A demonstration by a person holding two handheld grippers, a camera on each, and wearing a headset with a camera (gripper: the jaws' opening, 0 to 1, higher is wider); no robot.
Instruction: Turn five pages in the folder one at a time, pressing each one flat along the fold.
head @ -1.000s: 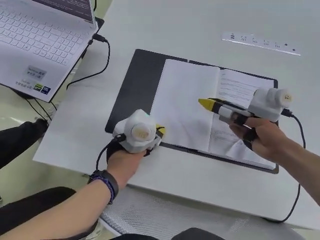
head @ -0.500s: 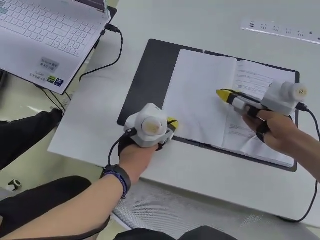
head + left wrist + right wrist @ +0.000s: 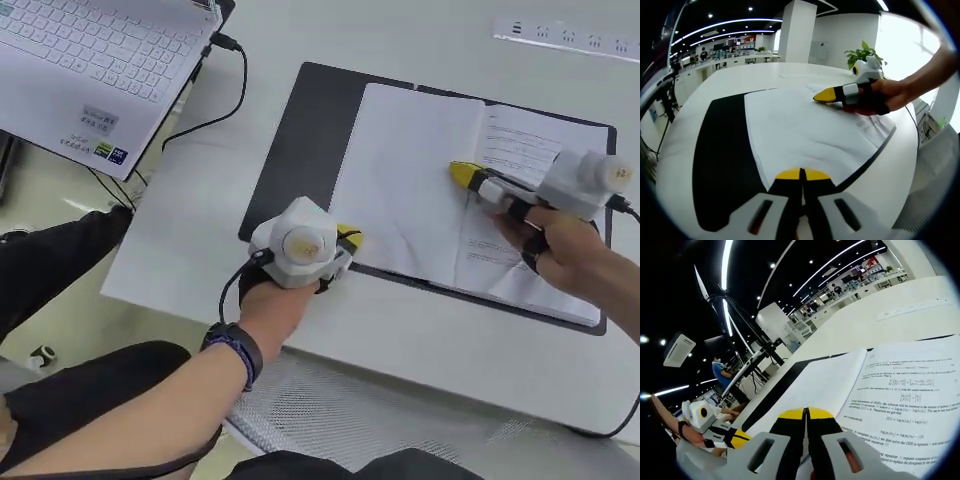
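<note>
bright, even overhead light | soft shadows | sharp focus | fisheye-warped edges

The white, rounded plastic left gripper [image 3: 347, 237] and right gripper [image 3: 462, 174] are ended by yellow-tipped black fingers [image 3: 789, 175], and each is trailed by a thin black cable [image 3: 232, 287]. A dark wristband [image 3: 237, 346] is worn on the left wrist, and dark trousers [image 3: 100, 390] are worn.

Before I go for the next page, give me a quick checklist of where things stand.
1. Folder open on the table: ok.
2. Turned page lying down on the left side: ok.
3. Right gripper shut, tip by the fold: ok.
4. Left gripper shut, at the folder's near edge: ok.
5. Right tip actually pressing down: cannot tell.
</note>
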